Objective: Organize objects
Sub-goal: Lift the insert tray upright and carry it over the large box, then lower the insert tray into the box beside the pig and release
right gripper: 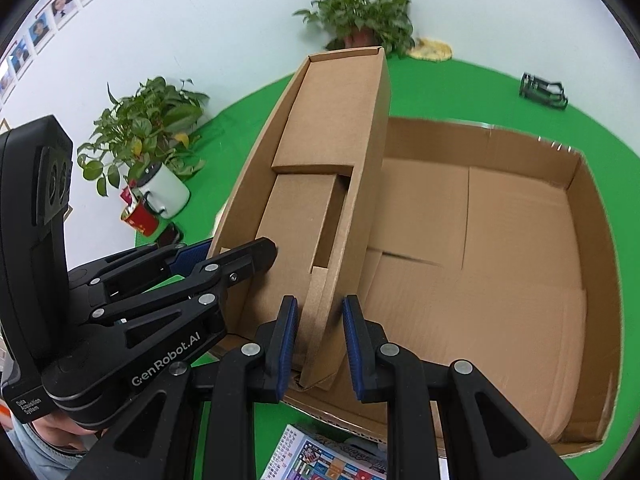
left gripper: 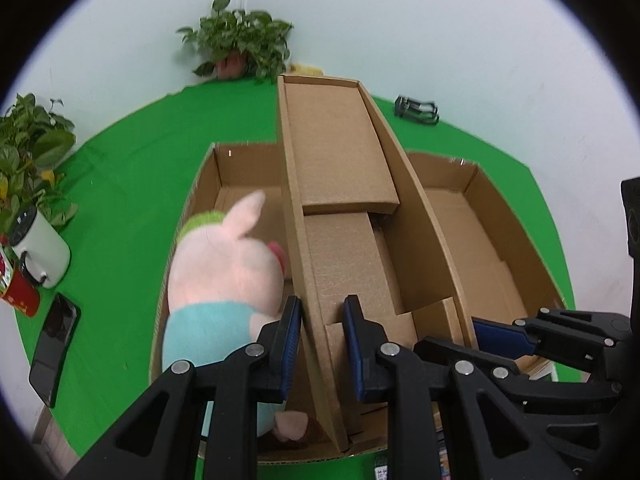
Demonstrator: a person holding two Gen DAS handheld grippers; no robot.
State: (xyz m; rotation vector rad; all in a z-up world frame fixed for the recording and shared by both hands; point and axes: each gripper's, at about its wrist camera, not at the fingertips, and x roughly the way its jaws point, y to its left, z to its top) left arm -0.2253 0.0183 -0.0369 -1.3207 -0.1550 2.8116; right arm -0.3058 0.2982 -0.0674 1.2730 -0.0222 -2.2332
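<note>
A large open cardboard box [left gripper: 516,240] [right gripper: 592,224] lies on the green table. A long narrow cardboard tray [left gripper: 340,184] [right gripper: 320,184] stands inside it, tilted up. My left gripper [left gripper: 322,340] straddles the tray's left wall near its near end, jaws partly closed around it. My right gripper [right gripper: 320,344] straddles the tray's right wall the same way; it also shows in the left wrist view [left gripper: 496,336]. A pink pig plush [left gripper: 224,276] in a blue shirt lies in the box left of the tray.
Potted plants [left gripper: 240,40] [right gripper: 140,128] stand at the back and left. A white mug [left gripper: 40,248], a red cup [left gripper: 18,288] and a black phone [left gripper: 54,348] lie at the left. A black holder [left gripper: 416,109] is at the back right. A printed sheet [right gripper: 328,456] lies in front.
</note>
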